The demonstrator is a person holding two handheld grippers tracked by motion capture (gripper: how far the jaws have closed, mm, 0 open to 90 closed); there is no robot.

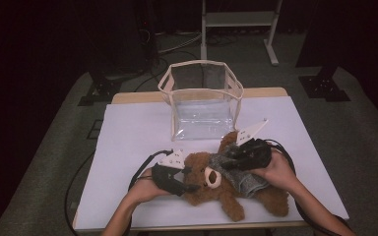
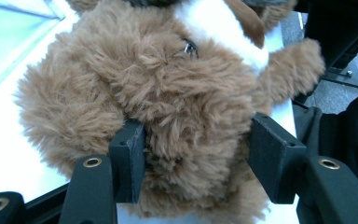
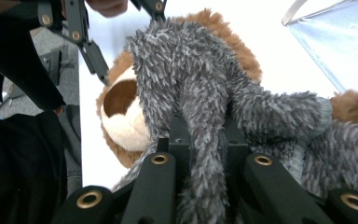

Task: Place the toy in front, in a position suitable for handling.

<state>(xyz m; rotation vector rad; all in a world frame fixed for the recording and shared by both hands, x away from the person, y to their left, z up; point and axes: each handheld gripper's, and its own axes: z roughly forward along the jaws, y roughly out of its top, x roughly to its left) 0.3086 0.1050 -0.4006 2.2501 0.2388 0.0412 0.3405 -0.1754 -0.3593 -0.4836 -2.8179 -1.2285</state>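
Observation:
A brown teddy bear (image 1: pixel 200 165) lies on its back on the white-covered table (image 1: pixel 128 142), wearing a fuzzy grey garment (image 1: pixel 243 183). My left gripper (image 1: pixel 193 187) holds the bear's head from the left. In the left gripper view its jaws press into the brown fur (image 2: pixel 168 93) on both sides, with the left gripper (image 2: pixel 198 149) clamped on the head. My right gripper (image 1: pixel 230 158) sits over the bear's chest. In the right gripper view the right gripper (image 3: pixel 204 135) is shut on a fold of the grey garment (image 3: pixel 191 79), beside the bear's cream muzzle (image 3: pixel 121 121).
A clear plastic bag with beige trim (image 1: pixel 199 63) stands open just behind the bear; its corner (image 3: pixel 340 42) is in the right gripper view. Cables loop around both hands on the table. The table's front edge lies close below the bear's legs.

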